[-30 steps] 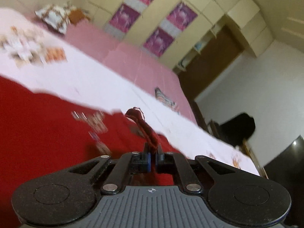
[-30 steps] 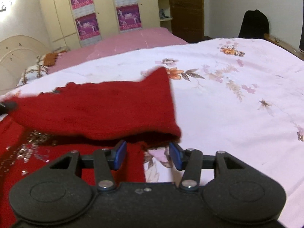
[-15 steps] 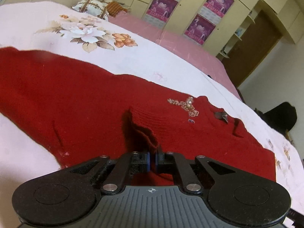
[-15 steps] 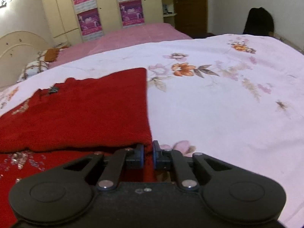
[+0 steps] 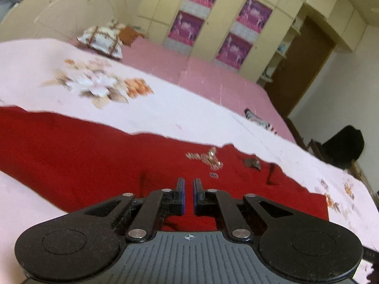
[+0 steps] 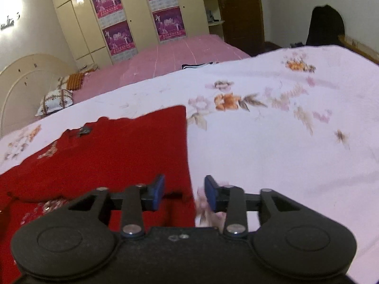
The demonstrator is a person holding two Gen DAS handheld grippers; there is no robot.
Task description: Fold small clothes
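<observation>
Red knitted sweater with beaded trim (image 5: 99, 156) lies flat on white floral bedsheet (image 6: 272, 146), one layer folded over, straight edge at right. Step, by my reading: fold just laid, both tools let go. Left gripper (image 5: 188, 195) narrow gap, empty, above knit. Right gripper (image 6: 184, 193) wide, straddling folded edge, empty. Next likely: regrasp edge for second fold; soft knit bunches.

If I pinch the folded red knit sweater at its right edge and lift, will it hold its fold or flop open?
The red knit sweater will probably flop: its folded layer lies limp and wavy-edged on the floral bedsheet. The knit looks thick, so likely heavy enough to sag. The beaded trim may snag. Both the left gripper and right gripper are open, holding nothing.
</observation>
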